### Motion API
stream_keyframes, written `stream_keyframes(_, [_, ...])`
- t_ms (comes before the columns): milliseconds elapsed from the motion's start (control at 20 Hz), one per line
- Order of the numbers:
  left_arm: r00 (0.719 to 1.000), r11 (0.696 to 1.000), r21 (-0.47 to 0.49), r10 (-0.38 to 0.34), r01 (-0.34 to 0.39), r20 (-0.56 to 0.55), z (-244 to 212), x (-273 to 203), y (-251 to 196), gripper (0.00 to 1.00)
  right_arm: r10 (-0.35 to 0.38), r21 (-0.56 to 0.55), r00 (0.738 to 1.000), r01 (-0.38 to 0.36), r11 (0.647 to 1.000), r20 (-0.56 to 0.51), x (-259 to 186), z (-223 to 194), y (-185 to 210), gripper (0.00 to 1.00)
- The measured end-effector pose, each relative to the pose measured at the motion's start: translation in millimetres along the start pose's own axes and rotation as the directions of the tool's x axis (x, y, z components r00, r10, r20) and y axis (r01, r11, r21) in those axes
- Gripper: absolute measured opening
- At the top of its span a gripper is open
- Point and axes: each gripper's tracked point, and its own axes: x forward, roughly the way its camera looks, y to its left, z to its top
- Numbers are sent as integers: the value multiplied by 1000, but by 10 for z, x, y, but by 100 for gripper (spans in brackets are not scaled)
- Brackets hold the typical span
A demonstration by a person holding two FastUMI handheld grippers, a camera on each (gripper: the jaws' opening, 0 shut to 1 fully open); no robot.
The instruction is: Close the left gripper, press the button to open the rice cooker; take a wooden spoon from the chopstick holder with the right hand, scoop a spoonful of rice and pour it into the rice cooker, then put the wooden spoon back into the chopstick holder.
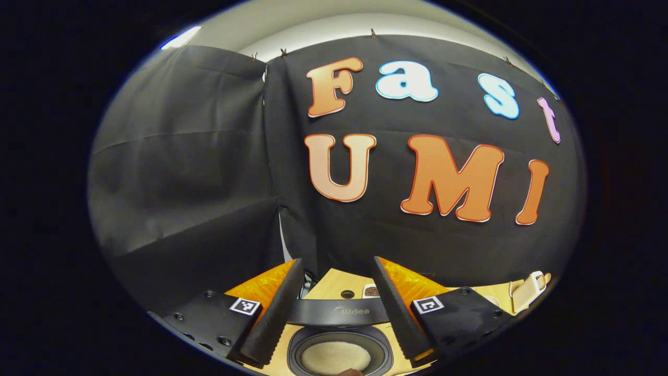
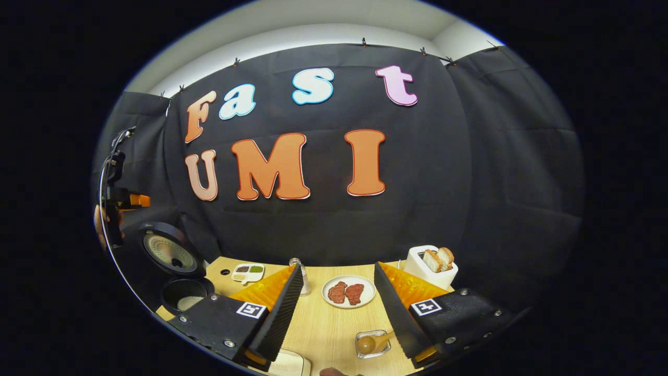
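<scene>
Rice [image 1: 335, 356] lies pale in the open rice cooker's [image 1: 339, 339] dark pot, straight below the left gripper [image 1: 336, 303], whose fingers stand wide apart with nothing between them. The raised lid [image 1: 336, 313] crosses the gap between the fingers just beyond the pot. Past it on the wooden table [image 1: 334, 284] sits a small dish [image 1: 371, 291] of something dark, and off to the right a pale object [image 1: 528, 291] that is too distorted to name.

In the right gripper view, the right gripper [image 2: 338, 308] is likewise spread wide and empty. Nearest, between its fingers and low down, a clear holder [image 2: 372, 344] keeps the wooden spoon [image 2: 371, 342], bowl toward the camera. Beside the left finger's base lies a pale tray [image 2: 287, 363], probably a dish, cut off by the edge. Farther out are a plate [image 2: 348, 292] with two pieces of meat, a glass shaker [image 2: 298, 271], and a divided dish [image 2: 248, 271]. A white toaster [image 2: 430, 266] with bread stands to the right. At far left the cooker [image 2: 182, 295] stands open, lid [image 2: 169, 253] upright, with the other gripper [image 2: 122, 201] above it.
</scene>
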Motion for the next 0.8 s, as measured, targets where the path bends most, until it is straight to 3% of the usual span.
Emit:
stream_keyframes(250, [979, 993, 1, 119, -121, -167, -446, 407, 152, 88, 18, -30, 999, -19, 999, -38, 35, -85, 49, 86])
stream_keyframes(350, [965, 988, -1, 153, -157, -211, -580, 434, 182, 92, 34, -40, 998, -36, 999, -53, 97, -81, 109, 86])
stream_keyframes(450, [950, 985, 13, 167, -170, -264, -703, 416, 192, 97, 56, -39, 997, -59, 998, -54, 150, -37, 205, 86])
stream_keyframes(650, [926, 986, 21, 161, -164, -341, -924, 256, 162, 96, 115, -51, 992, -118, 992, -51, 214, -45, 434, 86])
stream_keyframes(800, [847, 986, -13, 135, -165, -514, -1481, -16, 79, 96, 144, -56, 987, -148, 987, -68, 253, -124, 531, 86])
